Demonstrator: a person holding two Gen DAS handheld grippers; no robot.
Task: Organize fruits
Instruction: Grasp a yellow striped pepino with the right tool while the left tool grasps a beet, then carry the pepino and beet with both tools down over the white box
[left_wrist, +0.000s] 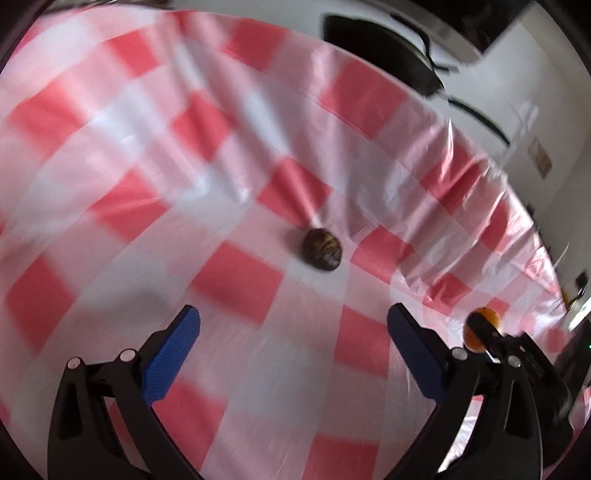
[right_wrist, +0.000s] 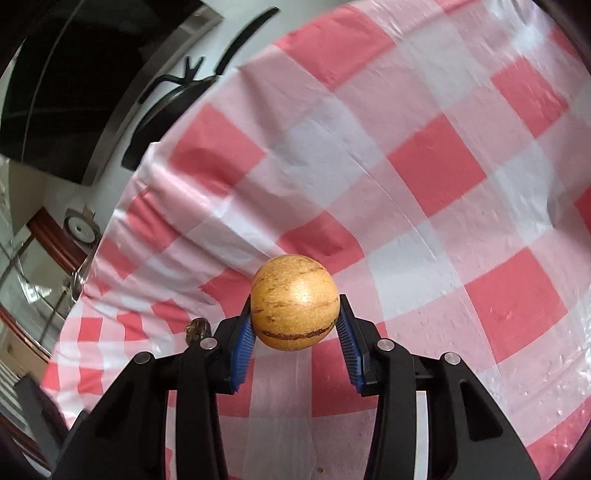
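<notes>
Left wrist view: left gripper (left_wrist: 293, 325) hangs over the red-and-white checked tablecloth (left_wrist: 110, 155), jaws wide apart, nothing between the blue pads (left_wrist: 173, 350). Dark brown striped fruit (left_wrist: 322, 250) lies on the cloth ahead of the jaws, a little right of their midline, apart from both fingers and not touched. Picture is motion-blurred, most strongly toward the left edge. At the lower right of the same view, just beyond the right-hand finger, the right gripper (left_wrist: 480, 330) shows side-on with a yellow-orange fruit (left_wrist: 484, 326) at its tip; the two tools are close but not touching. Cloth edge drapes off the table at right; a black pan (left_wrist: 384, 48) hangs on the white wall behind.

Right wrist view: right gripper (right_wrist: 295, 325) is clamped on the yellow-orange round fruit (right_wrist: 294, 302), one blue pad (right_wrist: 243, 343) pressed on each flank. Fruit skin carries brown streaks and one dark seam low across its face. It is held clear of the cloth (right_wrist: 443, 166), gripper angled downward. The dark fruit (right_wrist: 198, 328) peeks out just left of the left finger, mostly hidden by the gripper frame. Round white dial (right_wrist: 82, 229) stands at far left beyond the table edge; its markings are too small to read. No other writing or labels legible in either view.
</notes>
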